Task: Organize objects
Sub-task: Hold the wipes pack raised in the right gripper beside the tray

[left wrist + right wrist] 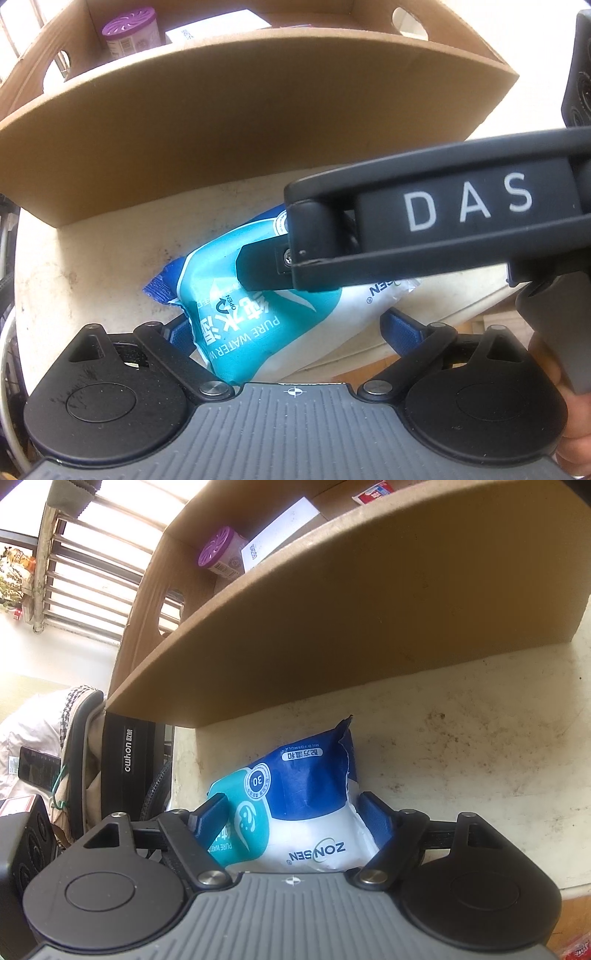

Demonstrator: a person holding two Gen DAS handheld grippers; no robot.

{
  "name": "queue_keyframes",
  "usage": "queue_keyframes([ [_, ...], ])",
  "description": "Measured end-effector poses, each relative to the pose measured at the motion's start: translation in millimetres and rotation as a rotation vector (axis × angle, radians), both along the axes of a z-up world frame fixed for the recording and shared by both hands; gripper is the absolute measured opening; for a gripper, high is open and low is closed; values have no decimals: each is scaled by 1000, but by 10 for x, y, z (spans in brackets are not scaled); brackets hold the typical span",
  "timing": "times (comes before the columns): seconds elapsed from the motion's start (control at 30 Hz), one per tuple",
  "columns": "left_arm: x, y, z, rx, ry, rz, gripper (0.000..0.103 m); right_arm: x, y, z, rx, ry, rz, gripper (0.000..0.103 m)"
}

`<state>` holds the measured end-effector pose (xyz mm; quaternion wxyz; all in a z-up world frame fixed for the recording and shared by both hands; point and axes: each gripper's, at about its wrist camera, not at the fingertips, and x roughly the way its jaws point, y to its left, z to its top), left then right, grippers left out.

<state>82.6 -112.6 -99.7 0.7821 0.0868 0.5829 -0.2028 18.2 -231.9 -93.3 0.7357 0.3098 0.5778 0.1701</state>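
Note:
A blue, teal and white pack of wet wipes [258, 317] lies on the cream table in front of a cardboard box [229, 122]. My left gripper [291, 334] stands open around the near end of the pack. My right gripper [291, 814] straddles the same pack [310, 812] from the other side, its blue fingers [212, 814] pressed against the pack's two sides. In the left wrist view the right gripper's black body marked DAS [443, 221] reaches in from the right over the pack.
The cardboard box [351, 602] holds a purple-lidded jar [129, 31] and a white carton [218, 26]; both also show in the right wrist view, the jar [221, 552] beside the carton [280, 528]. A window with bars [92, 561] and a black chair [125, 760] are at the left. The table edge [443, 317] runs close on the right.

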Motion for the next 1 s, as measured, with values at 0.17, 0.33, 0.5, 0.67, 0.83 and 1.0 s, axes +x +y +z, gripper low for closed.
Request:
queue_keyframes([
  [0.17, 21, -183, 55, 8, 1, -3, 98, -15, 1, 18, 8, 1, -12, 80],
  [0.33, 41, -530, 102, 16, 0, -6, 98, -36, -7, 17, 17, 2, -19, 80],
  [0.5, 98, -580, 130, 15, -9, -6, 98, -48, -3, 43, 16, -3, -20, 80],
  [0.67, 165, -628, 145, 13, -18, -6, 98, -58, -2, 67, 16, -10, -21, 80],
  [0.83, 242, -668, 150, 10, -20, -3, 98, -68, 6, 67, 13, -15, -19, 80],
  [1.0, 330, -701, 159, 11, -22, 1, 98, -67, 19, 62, 14, -16, -16, 80],
])
